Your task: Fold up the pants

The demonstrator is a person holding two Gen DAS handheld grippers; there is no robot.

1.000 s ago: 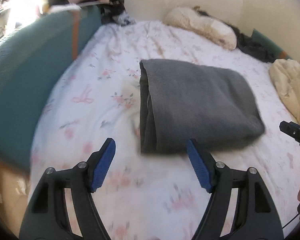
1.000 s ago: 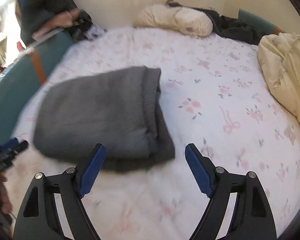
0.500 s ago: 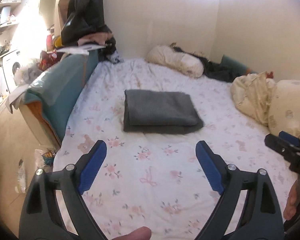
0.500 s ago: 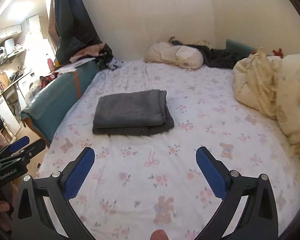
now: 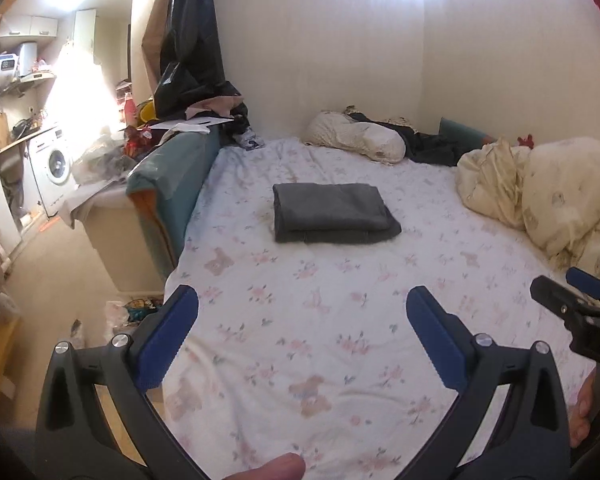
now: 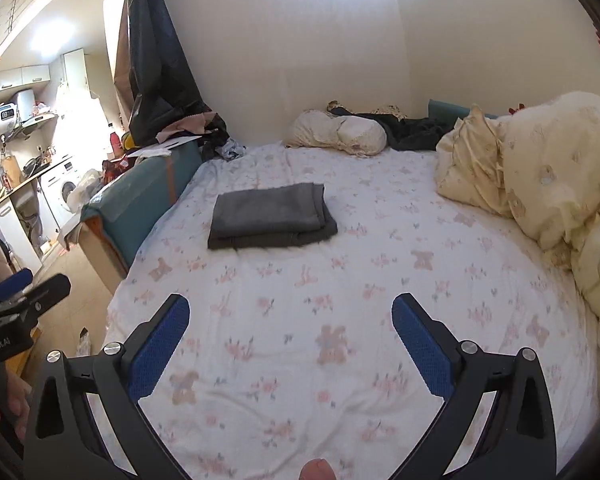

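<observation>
The bed (image 5: 340,360) runs off the near edge. The duvet (image 6: 560,184) is cut off at right. Kitchen clutter (image 5: 16,128) is unreadably small.

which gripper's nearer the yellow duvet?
Right. The right gripper is on the side of the yellow duvet; the left gripper is further off, toward the teal bed edge.

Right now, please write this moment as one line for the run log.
task: fold pants | dark grey folded pants: lying on floral bed sheet | left gripper: open, holding nothing | right gripper: open, holding nothing
</observation>
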